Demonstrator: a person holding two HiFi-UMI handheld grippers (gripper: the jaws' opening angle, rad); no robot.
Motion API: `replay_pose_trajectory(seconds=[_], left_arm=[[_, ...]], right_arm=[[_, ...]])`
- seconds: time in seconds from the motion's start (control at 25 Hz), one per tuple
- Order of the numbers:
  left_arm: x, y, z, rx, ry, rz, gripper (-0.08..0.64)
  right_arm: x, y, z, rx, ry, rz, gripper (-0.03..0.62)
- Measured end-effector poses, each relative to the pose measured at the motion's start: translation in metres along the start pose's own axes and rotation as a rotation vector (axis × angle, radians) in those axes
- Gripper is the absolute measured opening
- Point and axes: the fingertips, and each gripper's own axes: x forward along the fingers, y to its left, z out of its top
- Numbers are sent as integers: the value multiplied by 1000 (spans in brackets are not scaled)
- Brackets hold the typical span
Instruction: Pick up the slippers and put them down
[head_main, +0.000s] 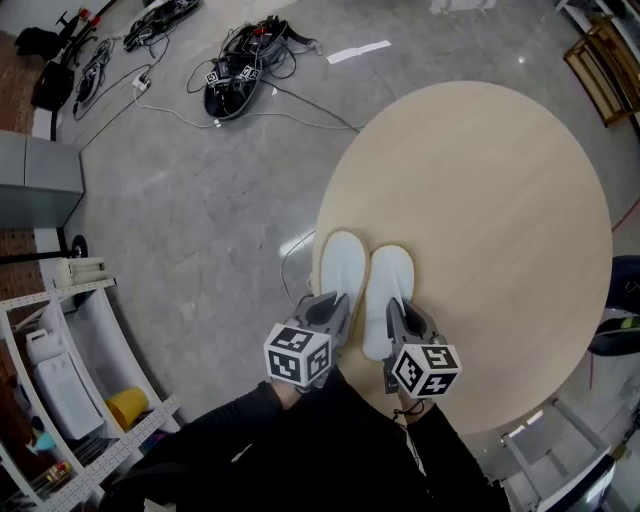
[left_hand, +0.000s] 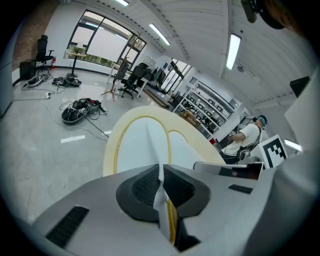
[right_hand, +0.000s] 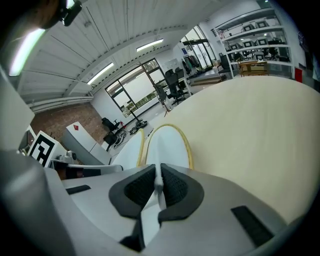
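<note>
Two grippers, each clamped on thin white fabric at a slipper's near end: left gripper (head_main: 338, 303) on left slipper (head_main: 342, 262), right gripper (head_main: 397, 315) on right slipper (head_main: 390, 290). Both lie side by side, toes far, over the round table's (head_main: 500, 200) near left part. Whether they rest on it, cannot tell.
</note>
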Motion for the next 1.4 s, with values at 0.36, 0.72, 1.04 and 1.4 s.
replay_pose_trajectory(seconds=[0.36,0.72,1.04,1.4], left_arm=[[-26,-46,12,84,11,-92,32],[-14,-98,18,191,47,-250,32],[-23,-151,18,291,53,-324,32],[-46,-226,-10,354,27,-348,32]], right_arm=[[-62,6,21,40,-94,-92,32],[-130,-19,45,79,-265,-251,32],[-193,-40,35,165,-367,-319,32],[-267,-57,24,171,-455,-304,32]])
